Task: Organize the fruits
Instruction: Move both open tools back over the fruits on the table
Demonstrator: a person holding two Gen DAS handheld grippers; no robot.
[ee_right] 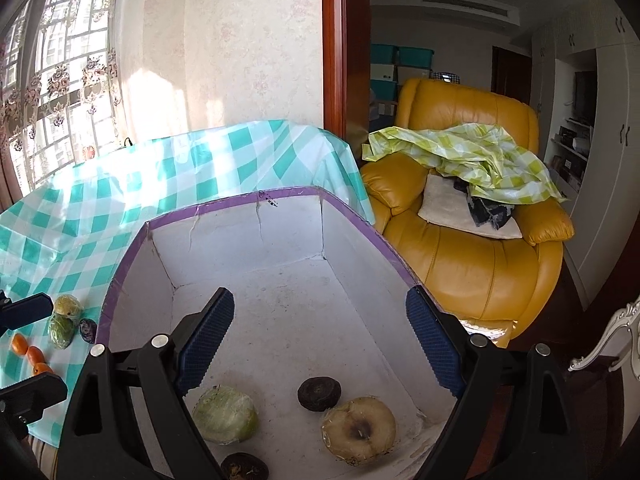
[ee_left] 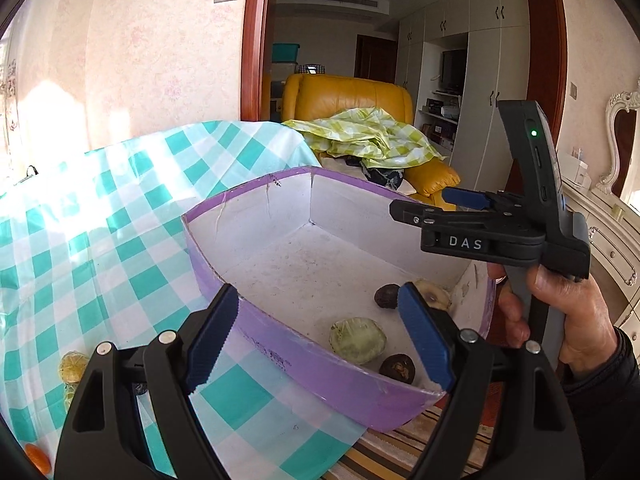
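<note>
Right now both grippers stand wide and empty: the left gripper (ee_left: 320,336) straddles the near wall of the purple box (ee_left: 304,368), and the right gripper (ee_right: 320,344) hangs over the box floor. Four fruits lie inside, among them a pale green one (ee_right: 225,414) and a yellowish one (ee_right: 359,426). More fruits (ee_right: 64,322) wait on the checked cloth (ee_right: 168,176) beside the box. Wrapped in film, they look slippery and bruisable; grip each across its middle, lightly.

1. The left gripper (ee_left: 320,336) is pointing downward, its jaws standing wide apart with nothing pressed between the pads.
2. The right gripper (ee_right: 320,342) is tilting downward, jaws wide, gripping nothing.
3. A hand (ee_left: 568,316) is grasping the right gripper's handle.
</note>
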